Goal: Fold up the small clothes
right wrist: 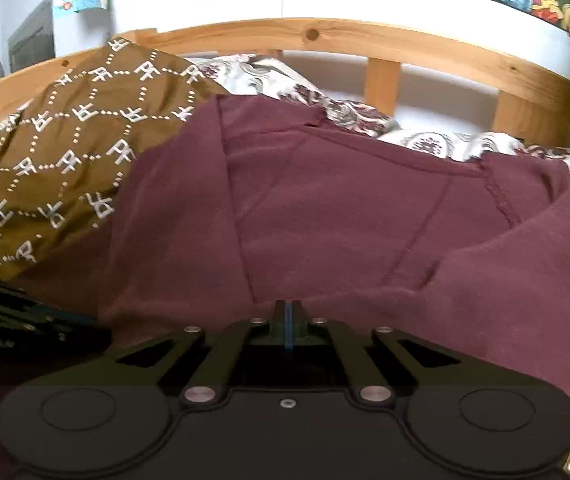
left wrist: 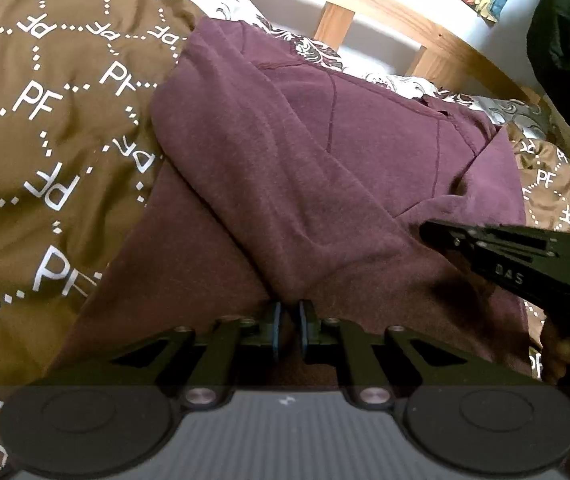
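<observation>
Left wrist view: the left gripper (left wrist: 290, 330) has its 2 jaws nearly together, pinching a fold of the maroon garment (left wrist: 305, 152) at its near edge. Beside it, the right gripper (right wrist: 289, 326) has its pads pressed flat together at the cloth's near hem (whether any cloth is caught there I cannot tell). That garment lies on a brown quilt (left wrist: 45, 120), before a wooden bed rail (right wrist: 285, 32).
</observation>
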A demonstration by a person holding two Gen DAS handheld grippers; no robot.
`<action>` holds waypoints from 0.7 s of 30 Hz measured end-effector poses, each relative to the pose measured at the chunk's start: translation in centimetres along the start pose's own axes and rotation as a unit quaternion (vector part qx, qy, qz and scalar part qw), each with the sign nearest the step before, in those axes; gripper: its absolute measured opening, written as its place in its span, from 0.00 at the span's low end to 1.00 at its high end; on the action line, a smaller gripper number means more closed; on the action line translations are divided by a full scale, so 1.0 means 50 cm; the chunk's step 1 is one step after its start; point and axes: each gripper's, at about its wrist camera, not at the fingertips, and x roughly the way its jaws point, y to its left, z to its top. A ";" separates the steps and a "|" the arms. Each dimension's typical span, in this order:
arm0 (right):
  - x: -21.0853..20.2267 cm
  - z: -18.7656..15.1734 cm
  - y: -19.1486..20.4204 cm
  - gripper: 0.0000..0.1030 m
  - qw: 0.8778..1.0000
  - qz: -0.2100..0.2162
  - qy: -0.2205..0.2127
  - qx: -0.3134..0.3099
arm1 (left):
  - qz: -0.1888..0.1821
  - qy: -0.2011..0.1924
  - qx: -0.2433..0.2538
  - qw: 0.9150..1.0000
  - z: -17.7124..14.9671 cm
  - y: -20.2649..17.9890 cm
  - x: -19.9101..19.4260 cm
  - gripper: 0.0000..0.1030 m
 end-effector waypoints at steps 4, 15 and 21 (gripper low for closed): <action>-0.046 -0.022 -0.009 0.27 1.000 -0.003 -0.009 0.027 | -0.009 -0.004 0.010 1.000 -0.001 -0.001 -0.025 0.37; -0.183 -0.155 0.024 0.70 0.997 -0.066 0.046 -0.011 | 0.068 -0.042 0.105 0.991 -0.059 -0.002 -0.146 0.95; -0.260 -0.188 0.006 0.86 0.996 -0.065 0.061 0.003 | 0.099 -0.051 0.123 0.986 -0.083 0.049 -0.209 0.99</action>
